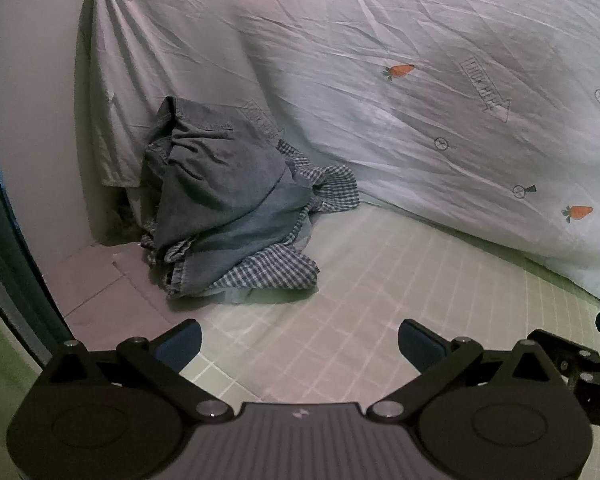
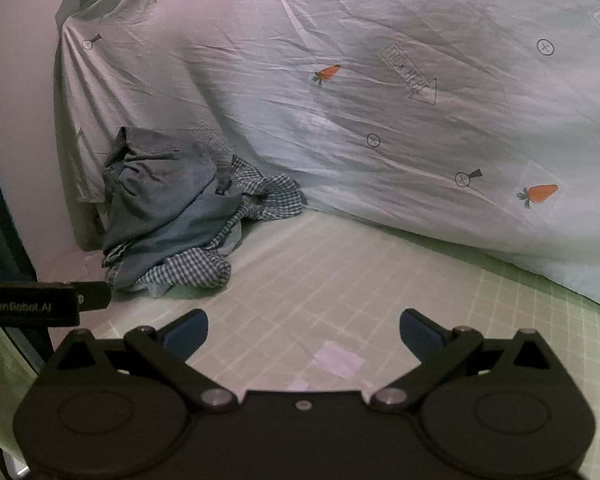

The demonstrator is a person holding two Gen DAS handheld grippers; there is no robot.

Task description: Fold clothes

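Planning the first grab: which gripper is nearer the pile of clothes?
Left, slightly. The left gripper is open with the pile of clothes just ahead, a little left. The right gripper, also open, sits beside it, farther right, the pile well off to its left.

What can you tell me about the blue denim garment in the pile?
The denim garment is grey-blue, soft and faded, with stitched seams and a pocket-like flap near its top. It is crumpled, not folded, heaped high on a blue-and-white checked garment that sticks out beneath and behind. The pile sits on the gridded mat and leans against the carrot-printed sheet. No tongs touch it.
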